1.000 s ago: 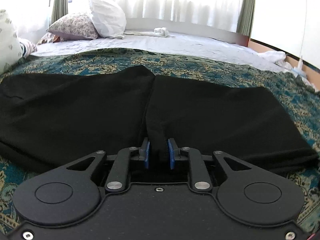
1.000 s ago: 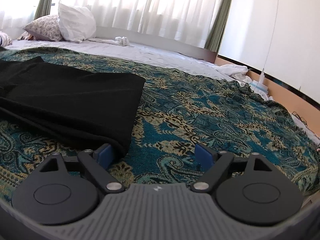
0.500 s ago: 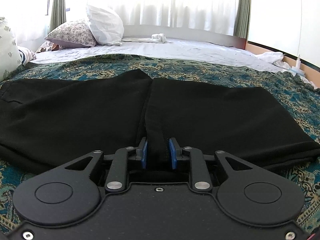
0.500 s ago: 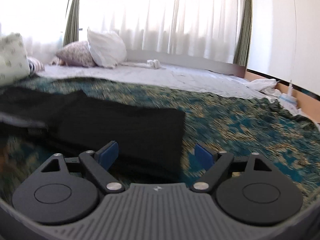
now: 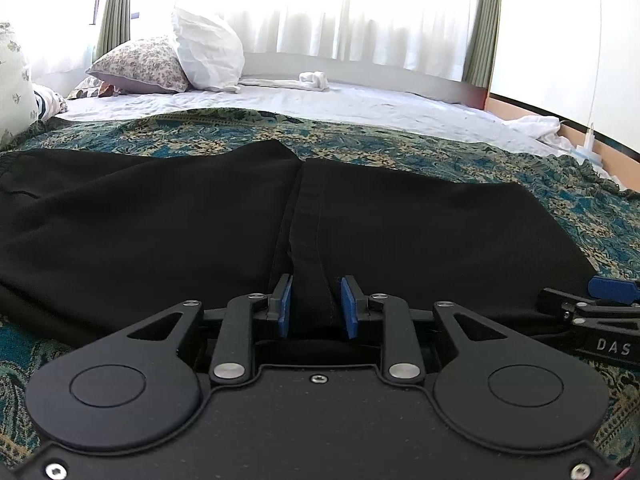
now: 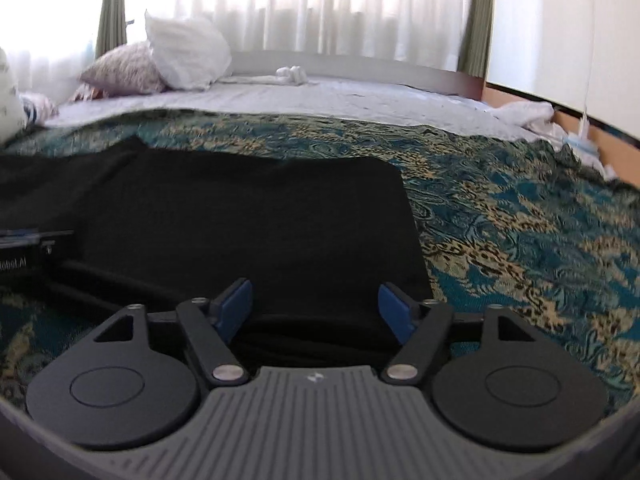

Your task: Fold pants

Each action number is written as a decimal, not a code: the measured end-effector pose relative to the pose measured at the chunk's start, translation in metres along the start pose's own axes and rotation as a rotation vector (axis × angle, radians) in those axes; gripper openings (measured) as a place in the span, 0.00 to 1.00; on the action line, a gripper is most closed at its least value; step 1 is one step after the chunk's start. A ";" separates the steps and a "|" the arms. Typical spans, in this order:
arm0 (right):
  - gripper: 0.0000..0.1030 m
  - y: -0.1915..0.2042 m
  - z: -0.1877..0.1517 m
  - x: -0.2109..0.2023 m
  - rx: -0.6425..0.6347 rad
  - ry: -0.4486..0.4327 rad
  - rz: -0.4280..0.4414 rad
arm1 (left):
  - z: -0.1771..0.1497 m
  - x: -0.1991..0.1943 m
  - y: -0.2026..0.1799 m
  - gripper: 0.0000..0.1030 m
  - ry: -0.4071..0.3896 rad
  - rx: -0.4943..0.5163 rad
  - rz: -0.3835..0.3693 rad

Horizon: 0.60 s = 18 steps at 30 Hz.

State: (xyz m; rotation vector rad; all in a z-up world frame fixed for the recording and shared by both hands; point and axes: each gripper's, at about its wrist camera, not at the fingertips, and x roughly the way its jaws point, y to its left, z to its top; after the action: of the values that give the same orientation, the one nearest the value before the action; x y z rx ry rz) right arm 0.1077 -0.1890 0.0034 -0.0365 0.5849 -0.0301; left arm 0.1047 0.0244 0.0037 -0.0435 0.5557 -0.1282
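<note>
My left fingers (image 5: 316,306): nearest item in the left wrist view; the blue pads stand a little apart with a ridge of the black pants (image 5: 420,232) rising between them. The pads have just been easing apart; they look released, not pinching, with a thin gap on each side of the ridge.

My right fingers (image 6: 316,306): spread wide over the near hem of the pants (image 6: 240,216); they have just been closing somewhat, with cloth lying between them but no pad pressing on it. Released, holding nothing.

Pants, position: spread flat on the patterned bedspread (image 5: 580,208), folded once so two black panels meet along a centre seam running away from my left fingers. The right end sits just under my right fingers, its corner just beside the right pad.

Bedspread: teal and tan, covering the near half of the bed; white sheet (image 5: 320,100) beyond it.

Far end: white pillow (image 5: 208,56), flowered pillow (image 5: 140,66), bright curtains (image 5: 360,8).

Risk one: if my right fingers close too shallow, I judge only the top layer would come up and the fold would split.

Risk two: closing too deep could catch the bedspread with the hem and drag it along.

Risk three: my left pads, loose on the ridge, may let the cloth slide when the right end is lifted.
</note>
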 end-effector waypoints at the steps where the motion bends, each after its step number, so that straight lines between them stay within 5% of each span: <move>1: 0.80 0.002 0.001 0.000 -0.007 0.002 -0.007 | 0.000 0.000 0.000 0.25 -0.001 -0.001 -0.001; 7: 0.80 0.007 0.012 -0.015 0.040 -0.054 0.047 | 0.002 -0.002 0.006 0.27 0.001 -0.036 -0.025; 11: 0.81 0.030 0.020 -0.017 -0.013 -0.083 0.082 | 0.014 -0.006 0.015 0.48 0.029 -0.091 -0.075; 15: 0.81 0.054 0.026 -0.012 -0.026 -0.083 0.141 | 0.025 -0.021 0.024 0.56 -0.002 -0.065 -0.039; 18: 0.81 0.073 0.032 -0.008 -0.029 -0.076 0.190 | 0.031 -0.034 0.041 0.71 -0.028 -0.087 -0.002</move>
State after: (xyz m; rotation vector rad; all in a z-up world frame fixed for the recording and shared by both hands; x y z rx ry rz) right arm 0.1199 -0.1148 0.0312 -0.0099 0.5103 0.1632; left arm 0.0971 0.0696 0.0441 -0.1299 0.5331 -0.1055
